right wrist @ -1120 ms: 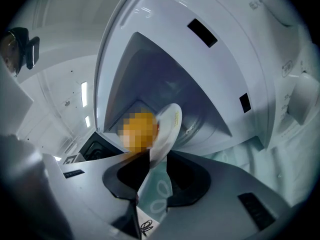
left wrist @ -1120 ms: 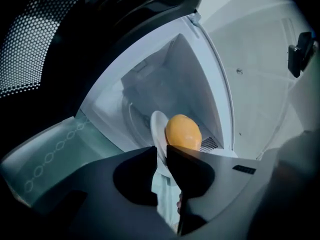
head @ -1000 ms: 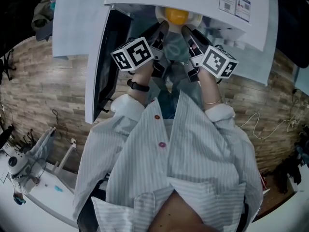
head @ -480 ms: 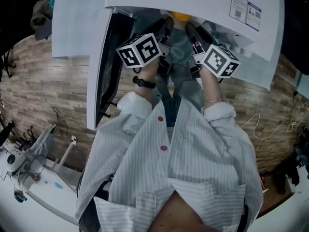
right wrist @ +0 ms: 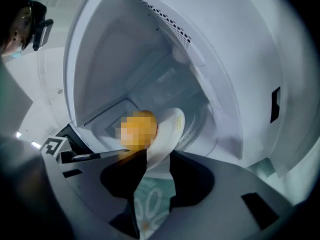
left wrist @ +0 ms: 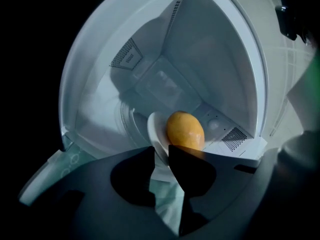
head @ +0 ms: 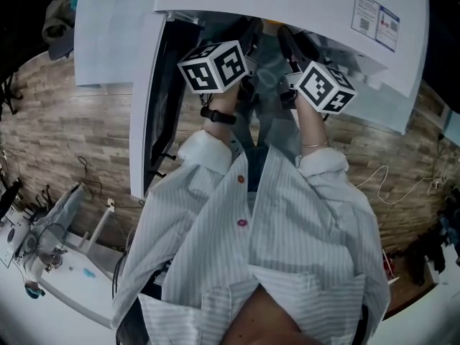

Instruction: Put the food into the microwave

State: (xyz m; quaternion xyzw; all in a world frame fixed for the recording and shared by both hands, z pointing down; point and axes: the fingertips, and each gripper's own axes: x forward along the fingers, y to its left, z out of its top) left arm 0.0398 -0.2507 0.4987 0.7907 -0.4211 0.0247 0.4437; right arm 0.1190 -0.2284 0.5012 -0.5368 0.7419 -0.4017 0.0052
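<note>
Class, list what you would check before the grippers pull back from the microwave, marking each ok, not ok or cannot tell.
1. Door of the microwave open: ok.
2. Plate and food inside it: ok.
3. Plate sitting flat: cannot tell.
4. Left gripper, whose jaws have just been opening with the rim between them, free of the plate: cannot tell.
5. Right gripper, jaws likewise just been opening round the rim, free of it: cannot tell.

I saw the white plate inside the open microwave, close against its cavity floor. The yellow-orange food lay on the plate. I could not tell whether the plate rested fully on that floor.
</note>
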